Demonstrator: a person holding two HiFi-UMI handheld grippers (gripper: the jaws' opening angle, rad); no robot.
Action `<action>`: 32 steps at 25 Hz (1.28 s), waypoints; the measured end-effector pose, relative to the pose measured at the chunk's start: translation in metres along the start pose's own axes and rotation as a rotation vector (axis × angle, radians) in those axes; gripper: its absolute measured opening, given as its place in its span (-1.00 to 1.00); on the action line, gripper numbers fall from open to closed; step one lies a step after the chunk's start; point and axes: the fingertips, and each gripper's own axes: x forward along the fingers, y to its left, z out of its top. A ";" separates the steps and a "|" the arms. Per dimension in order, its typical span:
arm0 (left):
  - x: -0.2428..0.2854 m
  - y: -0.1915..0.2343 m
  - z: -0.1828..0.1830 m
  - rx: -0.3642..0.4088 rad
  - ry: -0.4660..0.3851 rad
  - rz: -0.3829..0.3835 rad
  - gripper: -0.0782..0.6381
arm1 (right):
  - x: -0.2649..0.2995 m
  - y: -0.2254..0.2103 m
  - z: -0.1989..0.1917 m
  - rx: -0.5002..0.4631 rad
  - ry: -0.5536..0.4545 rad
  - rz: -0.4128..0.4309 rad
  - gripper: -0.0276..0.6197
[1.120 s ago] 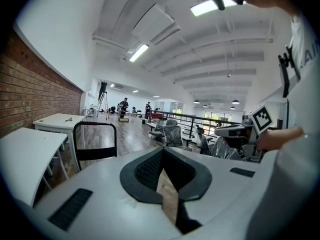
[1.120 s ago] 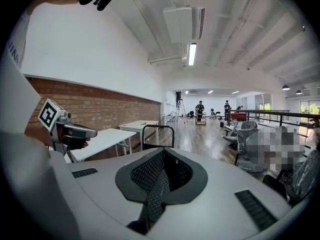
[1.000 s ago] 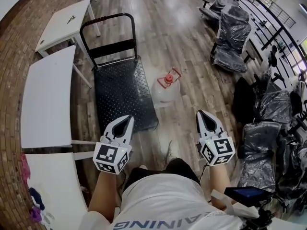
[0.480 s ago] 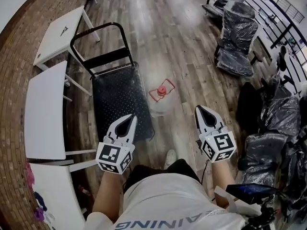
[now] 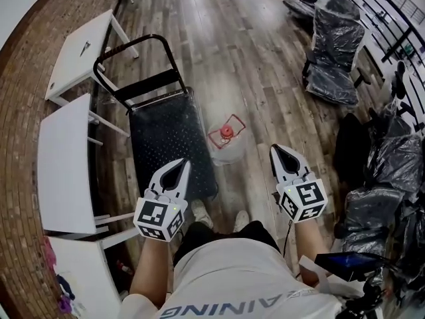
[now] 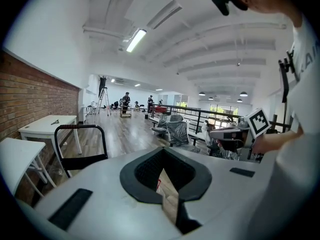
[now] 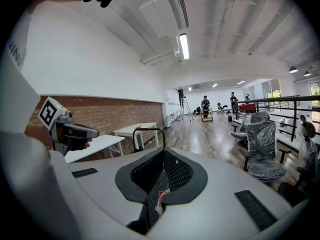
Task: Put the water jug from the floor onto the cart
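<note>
water jug (image 5: 226,140) stands on the floor (image 5: 252,78), ahead of and between the two sets of fingertips, touching neither, just beside the cart (image 5: 166,135). left gripper (image 5: 180,166) and right gripper (image 5: 279,153) both have their fingers pressed together, holding nothing.

Bare floor (image 5: 265,78) around the water jug (image 5: 226,141); cart (image 5: 166,135) close beside it, wrapped chairs (image 5: 335,58) well apart.

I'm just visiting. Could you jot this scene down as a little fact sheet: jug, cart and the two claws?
water jug: upright on the wood floor, red cap, just right of the cart
cart: black deck bare, handle at the far end
left claw: shut, nothing in it, clear of the jug
right claw: shut, nothing in it, clear of the jug
progress: jug not yet lifted
</note>
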 end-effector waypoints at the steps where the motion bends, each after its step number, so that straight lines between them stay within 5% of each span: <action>1: 0.004 0.003 0.002 0.001 -0.003 -0.013 -0.78 | 0.003 -0.001 0.002 -0.003 0.002 -0.010 -0.90; 18: 0.011 0.157 0.014 0.004 -0.031 -0.092 -0.78 | 0.099 0.074 0.039 -0.083 0.056 -0.131 -0.90; 24: 0.017 0.149 0.006 -0.010 -0.032 -0.083 -0.78 | 0.099 0.063 0.027 -0.078 0.068 -0.127 -0.90; 32: 0.019 0.130 0.010 -0.036 -0.027 0.002 -0.78 | 0.116 0.044 0.022 -0.088 0.083 -0.011 -0.90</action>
